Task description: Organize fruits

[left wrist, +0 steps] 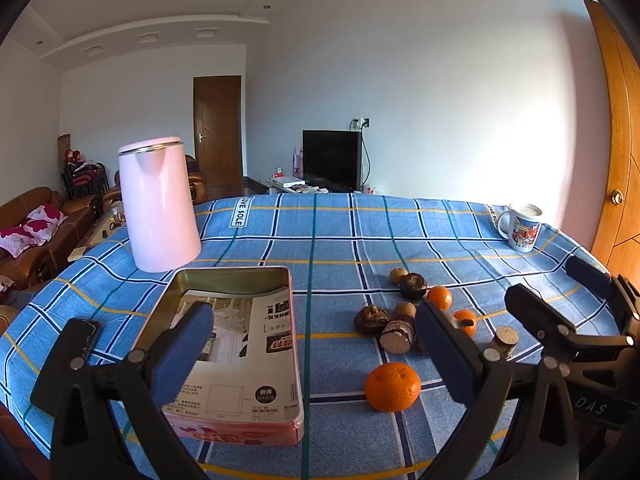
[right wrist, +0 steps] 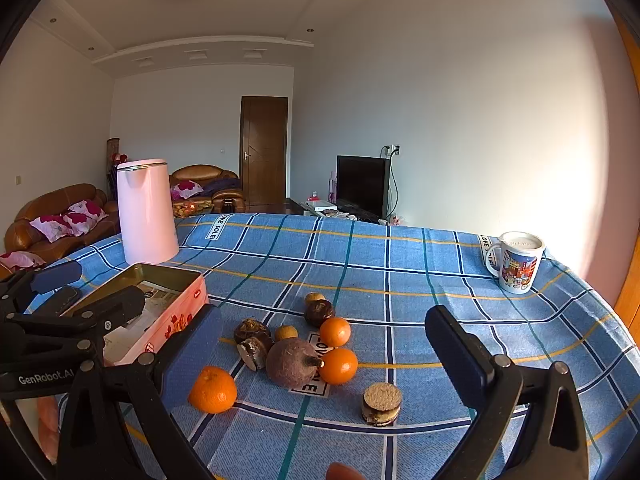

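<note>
Hand-held grippers (right wrist: 322, 356) agape; kettle (right wrist: 146, 212) beyond.

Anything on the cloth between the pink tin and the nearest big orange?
Nothing: bare tablecloth separates the pink tin from the big orange, seen in the left wrist view.

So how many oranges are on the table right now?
3: a large orange nearest the pink tin, plus two smaller oranges beside the big brown fruit. Others may be hidden.
</note>
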Demonstrator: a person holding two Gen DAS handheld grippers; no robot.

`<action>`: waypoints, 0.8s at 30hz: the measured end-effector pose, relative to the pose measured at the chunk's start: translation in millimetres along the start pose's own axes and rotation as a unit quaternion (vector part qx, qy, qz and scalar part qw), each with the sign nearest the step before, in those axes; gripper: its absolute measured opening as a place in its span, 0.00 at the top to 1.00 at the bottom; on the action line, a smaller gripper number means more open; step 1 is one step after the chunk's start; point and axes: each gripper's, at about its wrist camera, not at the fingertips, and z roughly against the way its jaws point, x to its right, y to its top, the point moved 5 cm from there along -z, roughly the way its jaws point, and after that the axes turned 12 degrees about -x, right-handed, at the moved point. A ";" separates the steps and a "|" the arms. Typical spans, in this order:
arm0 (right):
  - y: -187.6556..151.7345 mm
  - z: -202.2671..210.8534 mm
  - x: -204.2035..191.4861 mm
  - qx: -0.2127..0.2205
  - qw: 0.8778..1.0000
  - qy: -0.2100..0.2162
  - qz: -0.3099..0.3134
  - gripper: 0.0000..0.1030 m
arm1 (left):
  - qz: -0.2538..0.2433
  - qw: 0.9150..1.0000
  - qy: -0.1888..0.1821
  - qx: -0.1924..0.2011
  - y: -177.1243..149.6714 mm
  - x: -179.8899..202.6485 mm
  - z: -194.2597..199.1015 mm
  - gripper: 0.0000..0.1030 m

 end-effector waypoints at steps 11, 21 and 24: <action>-1.4 -1.8 -0.4 -0.003 1.000 0.000 -0.001 0.01 | 0.001 1.000 0.000 0.000 -0.2 0.0 -0.9 0.00; -4.5 -3.4 2.4 -0.009 1.000 -0.001 -0.006 0.01 | 0.002 1.000 -0.001 -0.004 -2.2 2.4 -3.2 0.00; -5.0 -4.0 3.3 -0.010 1.000 -0.001 -0.008 0.01 | 0.002 1.000 -0.001 -0.005 -2.5 3.1 -3.8 0.00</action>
